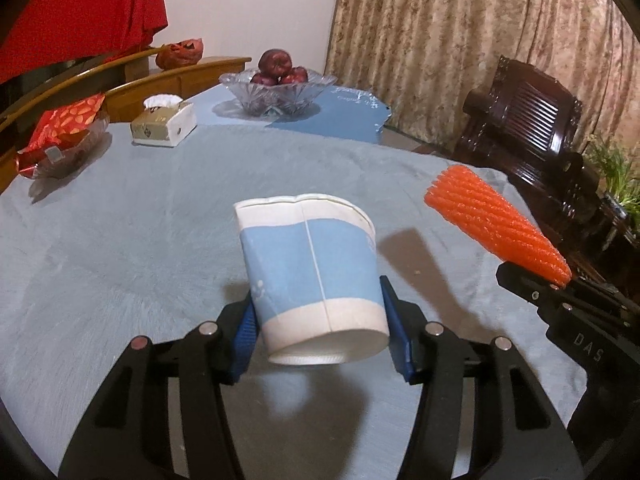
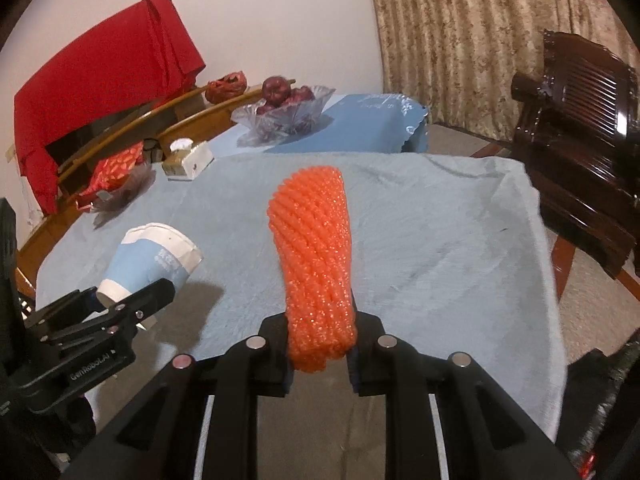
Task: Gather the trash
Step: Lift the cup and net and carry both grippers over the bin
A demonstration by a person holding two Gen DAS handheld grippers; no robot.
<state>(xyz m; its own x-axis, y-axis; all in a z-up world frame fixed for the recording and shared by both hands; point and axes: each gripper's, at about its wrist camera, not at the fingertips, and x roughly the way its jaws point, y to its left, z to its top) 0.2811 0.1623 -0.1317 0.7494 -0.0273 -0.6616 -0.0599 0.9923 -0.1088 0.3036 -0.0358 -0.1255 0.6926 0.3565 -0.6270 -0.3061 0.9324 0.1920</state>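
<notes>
Your left jaws (image 1: 320, 344) squeeze the paper cup (image 1: 312, 276) near its bottom, up off the tabletop (image 1: 140, 240). Your right jaws (image 2: 320, 354) pinch the orange foam net (image 2: 316, 264). Squeeze harder and the cup may crumple and slip out.

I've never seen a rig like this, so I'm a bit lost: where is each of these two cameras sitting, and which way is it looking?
Left wrist view: on the left gripper, looking forward and down along its fingers over the blue-covered table; its black arms and blue pads clamp a paper cup.
Right wrist view: on the right gripper, facing likewise; its fingers pinch an orange foam net.
Shared: each sees the other gripper and its load, plus the fruit bowl, tissue box, red cloth and curtain.
</notes>
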